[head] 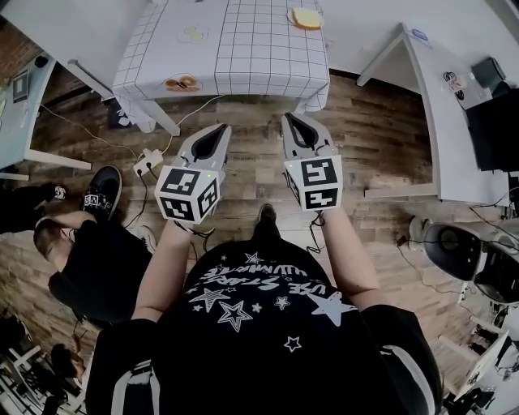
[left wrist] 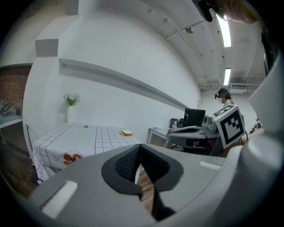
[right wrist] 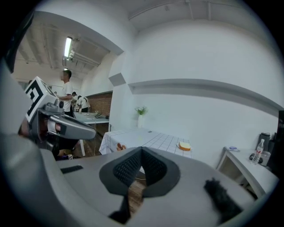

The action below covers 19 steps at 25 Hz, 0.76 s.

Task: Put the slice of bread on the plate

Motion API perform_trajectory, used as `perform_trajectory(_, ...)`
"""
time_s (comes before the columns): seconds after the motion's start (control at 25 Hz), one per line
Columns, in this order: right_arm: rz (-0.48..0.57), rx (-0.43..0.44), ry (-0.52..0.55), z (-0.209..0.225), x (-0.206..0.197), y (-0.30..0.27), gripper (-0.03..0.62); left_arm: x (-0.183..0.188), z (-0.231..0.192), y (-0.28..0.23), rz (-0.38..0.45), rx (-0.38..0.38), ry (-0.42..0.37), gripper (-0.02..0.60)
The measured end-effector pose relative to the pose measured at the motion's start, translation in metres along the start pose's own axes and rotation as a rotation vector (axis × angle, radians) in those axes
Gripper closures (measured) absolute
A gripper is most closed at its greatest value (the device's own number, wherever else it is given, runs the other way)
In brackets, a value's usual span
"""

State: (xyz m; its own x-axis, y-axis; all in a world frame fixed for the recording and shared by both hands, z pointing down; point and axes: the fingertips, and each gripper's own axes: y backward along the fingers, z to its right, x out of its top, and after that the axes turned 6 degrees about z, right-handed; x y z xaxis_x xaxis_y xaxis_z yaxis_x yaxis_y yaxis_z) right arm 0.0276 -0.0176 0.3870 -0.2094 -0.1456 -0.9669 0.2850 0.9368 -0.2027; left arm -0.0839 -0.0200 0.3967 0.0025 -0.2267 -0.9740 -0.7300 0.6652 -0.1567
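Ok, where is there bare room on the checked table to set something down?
The checked table is mostly bare: the wide middle strip between the pale plate at left and the bread slice in the far right corner, plus the near right part. Only the near left edge carries an orange patch. Nowhere is crowded.

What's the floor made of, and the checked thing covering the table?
The floor looks like brown wood planks, maybe wood-look laminate: board lines and grain show. The table cover looks like soft white cloth with thin grid lines: it hangs and folds at the corners.
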Motion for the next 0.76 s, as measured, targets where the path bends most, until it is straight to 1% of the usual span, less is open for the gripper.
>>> perform_trajectory(0.16,0.008,-0.015,0.013,-0.015,0.007,0.015,0.582,0.003,0.004,0.019,0.018,-0.017,-0.007,0.571)
perform_trajectory(0.36,0.01,-0.035,0.006,-0.031,0.01,0.037,0.582,0.005,0.015,0.042,0.034,-0.04,-0.012,0.572)
perform_trajectory(0.6,0.021,-0.043,-0.005,-0.042,0.005,0.081,0.582,0.001,0.048,0.066,0.039,-0.05,-0.033,0.571)
perform_trajectory(0.76,0.021,-0.044,0.002,-0.068,0.003,0.096,0.582,-0.004,0.049,0.091,0.051,-0.055,-0.032,0.572)
